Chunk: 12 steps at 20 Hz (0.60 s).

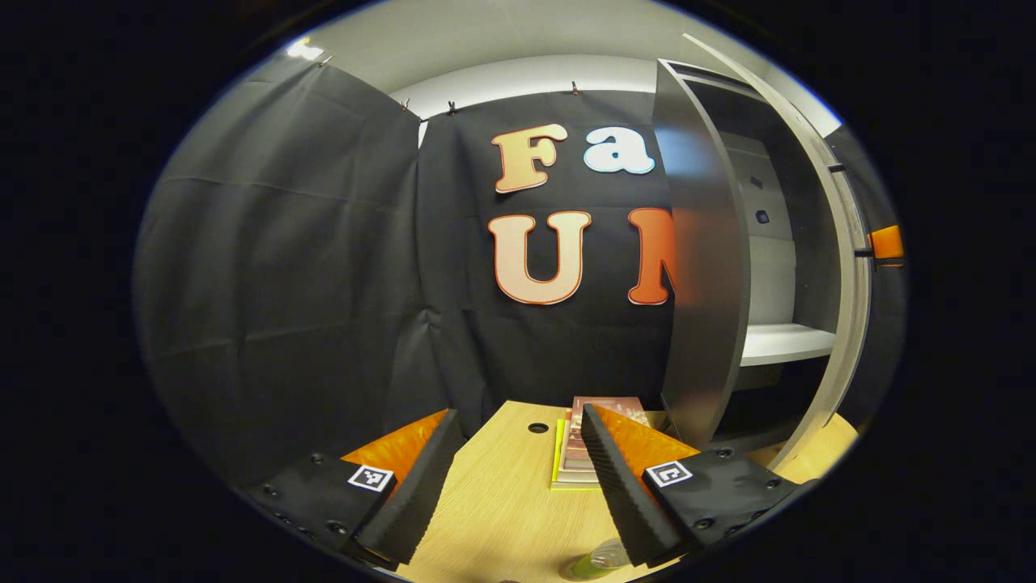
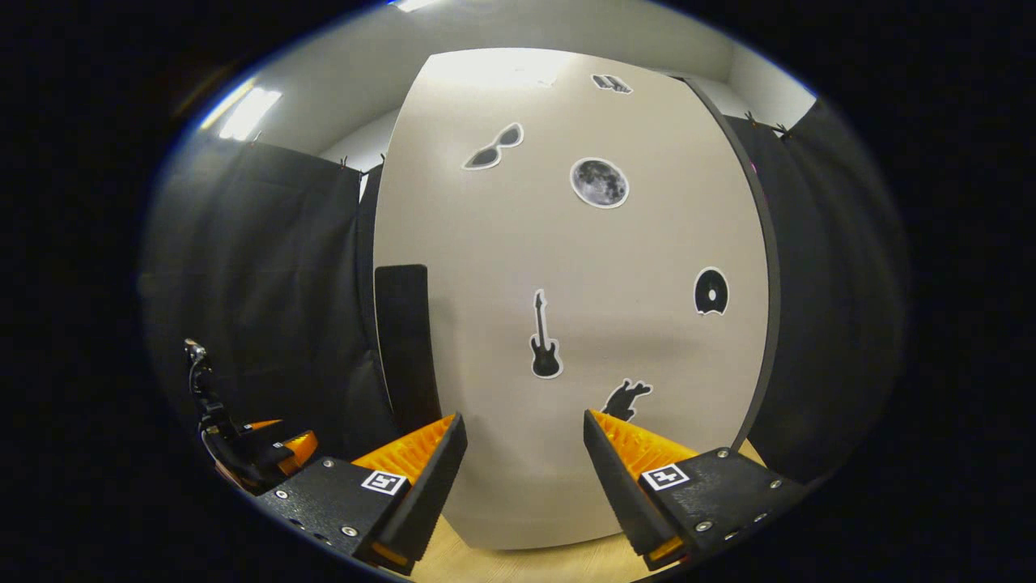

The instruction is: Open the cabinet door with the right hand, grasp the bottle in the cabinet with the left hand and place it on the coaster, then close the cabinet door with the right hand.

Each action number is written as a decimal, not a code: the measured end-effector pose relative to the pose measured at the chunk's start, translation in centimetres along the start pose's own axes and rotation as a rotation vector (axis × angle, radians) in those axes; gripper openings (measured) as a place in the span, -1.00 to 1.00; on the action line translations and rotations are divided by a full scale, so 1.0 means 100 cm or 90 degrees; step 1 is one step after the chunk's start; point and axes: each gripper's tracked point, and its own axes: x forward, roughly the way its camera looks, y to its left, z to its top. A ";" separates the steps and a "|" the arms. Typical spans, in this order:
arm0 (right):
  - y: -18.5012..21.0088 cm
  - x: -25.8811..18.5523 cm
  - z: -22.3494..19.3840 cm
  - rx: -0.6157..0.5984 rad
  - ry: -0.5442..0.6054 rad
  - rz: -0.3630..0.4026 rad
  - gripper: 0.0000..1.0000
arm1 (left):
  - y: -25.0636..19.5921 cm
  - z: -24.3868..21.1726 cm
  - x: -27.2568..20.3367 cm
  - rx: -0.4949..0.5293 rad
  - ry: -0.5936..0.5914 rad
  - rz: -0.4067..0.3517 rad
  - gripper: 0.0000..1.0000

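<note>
Pale wood-grain table [image 1: 502, 502], seen in the left gripper view. Round cable hole [image 1: 538, 427] near its far edge. Just right of the hole, a small stack of books [image 1: 595, 449], pinkish covers over a yellow bottom one, lying flat. Cabinet [image 1: 809, 324] stands on the table toward the far right corner, door swung open. At the near edge, a clear bottle [image 1: 603, 559] with greenish tint, mostly cut off. In the right gripper view, a strip of the same table [image 2: 518, 563] runs under the cabinet door [image 2: 566, 324].

One grey cabinet door [image 2: 566, 324] carries six black stickers. One clear plastic bottle [image 1: 603, 559] and one stack of books [image 1: 587, 453] sit on one wooden table [image 1: 502, 502].
</note>
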 end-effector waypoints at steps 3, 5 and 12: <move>0.000 0.007 -0.003 0.024 0.009 -0.006 0.80 | 0.002 0.004 0.000 -0.002 -0.004 -0.005 0.95; 0.000 0.009 -0.004 0.042 0.017 -0.005 0.79 | 0.001 0.007 0.000 0.000 -0.007 -0.012 0.95; 0.008 0.007 0.009 0.040 -0.008 -0.001 0.79 | 0.001 0.015 0.007 0.002 -0.015 -0.028 0.93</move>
